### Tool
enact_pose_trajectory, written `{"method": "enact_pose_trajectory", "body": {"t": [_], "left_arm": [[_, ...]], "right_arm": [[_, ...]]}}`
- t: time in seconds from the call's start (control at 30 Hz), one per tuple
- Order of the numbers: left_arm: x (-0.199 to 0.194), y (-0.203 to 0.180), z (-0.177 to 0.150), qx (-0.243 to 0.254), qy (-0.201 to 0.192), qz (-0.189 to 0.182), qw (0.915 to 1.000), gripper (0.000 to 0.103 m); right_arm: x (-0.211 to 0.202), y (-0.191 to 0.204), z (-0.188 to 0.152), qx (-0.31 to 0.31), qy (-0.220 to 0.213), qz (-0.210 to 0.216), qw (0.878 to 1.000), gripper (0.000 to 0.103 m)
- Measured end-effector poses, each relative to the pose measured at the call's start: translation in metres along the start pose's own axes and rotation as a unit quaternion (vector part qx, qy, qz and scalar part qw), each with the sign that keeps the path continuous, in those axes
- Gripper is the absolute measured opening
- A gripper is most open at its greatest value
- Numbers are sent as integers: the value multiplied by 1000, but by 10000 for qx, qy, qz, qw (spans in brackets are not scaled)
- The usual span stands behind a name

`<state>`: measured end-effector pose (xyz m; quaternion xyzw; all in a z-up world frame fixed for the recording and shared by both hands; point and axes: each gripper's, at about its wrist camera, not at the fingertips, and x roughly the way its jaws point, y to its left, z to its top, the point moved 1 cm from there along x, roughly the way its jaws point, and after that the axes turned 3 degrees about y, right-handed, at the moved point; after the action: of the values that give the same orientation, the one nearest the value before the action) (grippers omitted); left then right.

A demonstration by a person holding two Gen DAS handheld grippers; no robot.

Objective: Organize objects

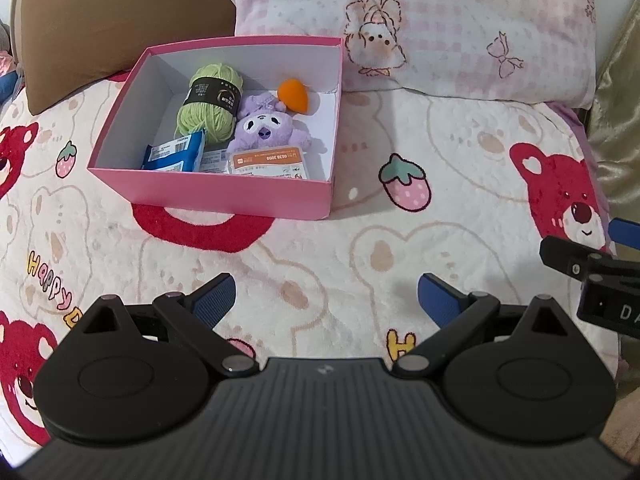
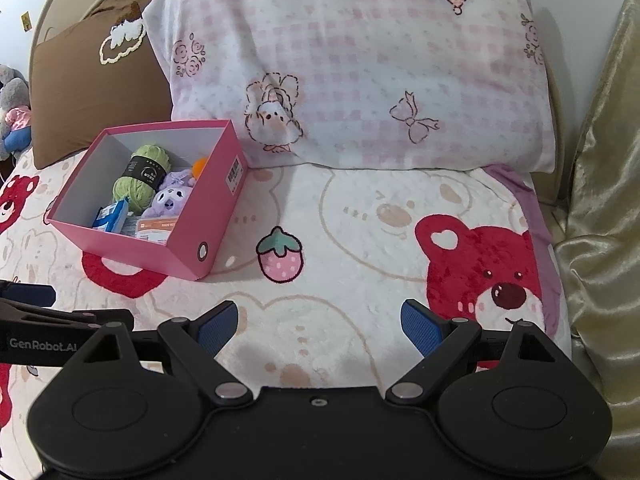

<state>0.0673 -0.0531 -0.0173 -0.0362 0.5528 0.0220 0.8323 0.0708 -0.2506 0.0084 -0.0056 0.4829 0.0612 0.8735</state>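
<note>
A pink cardboard box [image 1: 224,194] sits open on a bear-print fleece blanket [image 1: 340,248], just before a brown cushion [image 1: 112,28] and a pink checked pillow [image 1: 460,28]. Inside lie a green yarn skein [image 1: 210,102], a purple plush toy [image 1: 266,130], an orange ball [image 1: 293,95], a blue packet [image 1: 174,156] and an orange-labelled sachet [image 1: 270,164]. The left gripper [image 1: 326,300] and the right gripper [image 2: 320,322] hover over bare blanket, both with jaws spread wide and nothing between them.
</note>
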Motion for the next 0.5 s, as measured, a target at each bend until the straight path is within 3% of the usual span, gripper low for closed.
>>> {"method": "enact_pose_trajectory", "body": {"t": [0.5], "left_arm": [[6,9,-3,-141,199,-57,9997,99]], "right_arm": [[2,1,-1,-46,27,-2,10000,91]]}}
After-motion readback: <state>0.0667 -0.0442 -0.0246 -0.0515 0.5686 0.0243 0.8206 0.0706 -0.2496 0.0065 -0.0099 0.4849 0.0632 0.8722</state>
